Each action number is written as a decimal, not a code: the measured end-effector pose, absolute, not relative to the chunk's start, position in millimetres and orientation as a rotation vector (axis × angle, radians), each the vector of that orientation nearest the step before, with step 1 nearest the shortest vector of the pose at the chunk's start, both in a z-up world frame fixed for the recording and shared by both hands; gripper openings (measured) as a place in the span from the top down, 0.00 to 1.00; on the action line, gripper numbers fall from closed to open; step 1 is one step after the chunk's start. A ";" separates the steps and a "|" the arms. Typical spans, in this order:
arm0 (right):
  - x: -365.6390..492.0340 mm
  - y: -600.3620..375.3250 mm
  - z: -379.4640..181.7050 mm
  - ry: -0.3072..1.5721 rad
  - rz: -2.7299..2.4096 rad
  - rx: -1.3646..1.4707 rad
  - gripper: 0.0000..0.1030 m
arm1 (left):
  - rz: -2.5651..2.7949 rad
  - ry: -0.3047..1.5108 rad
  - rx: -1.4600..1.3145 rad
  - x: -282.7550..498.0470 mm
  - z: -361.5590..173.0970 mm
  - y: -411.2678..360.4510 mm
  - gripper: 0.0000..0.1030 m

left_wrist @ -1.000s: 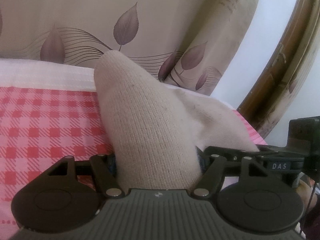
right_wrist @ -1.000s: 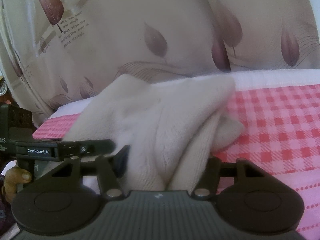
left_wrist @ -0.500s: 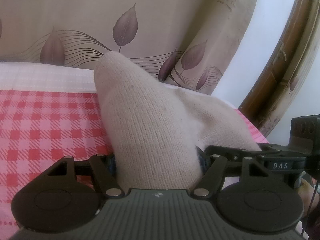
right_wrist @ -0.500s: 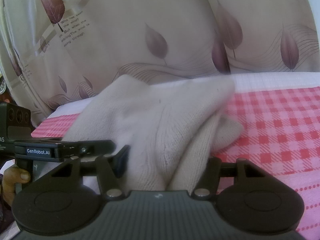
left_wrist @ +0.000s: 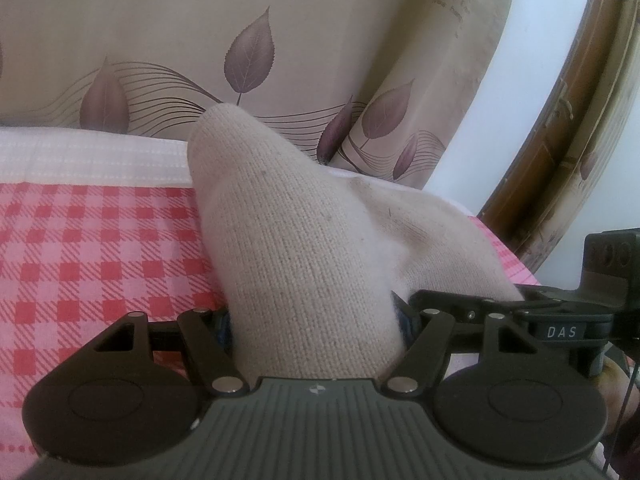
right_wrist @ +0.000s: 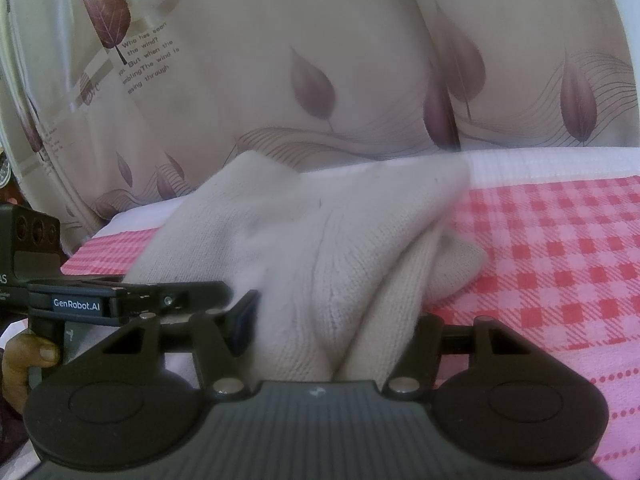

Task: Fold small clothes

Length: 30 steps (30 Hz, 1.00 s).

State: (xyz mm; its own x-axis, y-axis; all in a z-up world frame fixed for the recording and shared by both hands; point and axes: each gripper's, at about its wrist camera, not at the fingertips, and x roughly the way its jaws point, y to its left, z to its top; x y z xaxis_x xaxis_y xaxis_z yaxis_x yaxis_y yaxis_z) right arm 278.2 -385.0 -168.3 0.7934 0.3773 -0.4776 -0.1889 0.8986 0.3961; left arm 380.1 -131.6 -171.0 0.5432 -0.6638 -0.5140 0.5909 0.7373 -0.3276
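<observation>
A small beige knit garment (left_wrist: pixel 304 248) is held up above a red-and-pink checked cloth (left_wrist: pixel 88 248). My left gripper (left_wrist: pixel 316 320) is shut on one end of it; the knit bulges forward between the jaws and hides the fingertips. My right gripper (right_wrist: pixel 332 320) is shut on the other end of the same garment (right_wrist: pixel 320 236), which drapes away from it with a fold at its right side resting on the checked cloth (right_wrist: pixel 560 256). The right gripper shows at the right edge of the left wrist view (left_wrist: pixel 560 320), and the left gripper at the left edge of the right wrist view (right_wrist: pixel 100 300).
A beige curtain with purple leaf prints (left_wrist: pixel 248 52) hangs close behind the bed. A white band of sheet (left_wrist: pixel 80 156) runs along the far edge. A brown wooden frame (left_wrist: pixel 560 128) stands at the right. A person's hand (right_wrist: pixel 24 364) holds the left gripper's handle.
Both views have shifted slightly, and the garment stays gripped at both ends. Its far edge looks blurred in the right wrist view.
</observation>
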 end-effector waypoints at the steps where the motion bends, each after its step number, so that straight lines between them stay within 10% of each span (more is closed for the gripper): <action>1: 278.3 -385.1 -168.4 0.581 0.311 0.343 0.40 | -0.747 0.661 -0.120 380.2 -171.1 -131.5 0.31; 30: 259.7 -369.8 -141.7 0.559 0.285 0.477 0.53 | -0.674 0.604 -0.024 344.2 -149.2 -126.7 0.42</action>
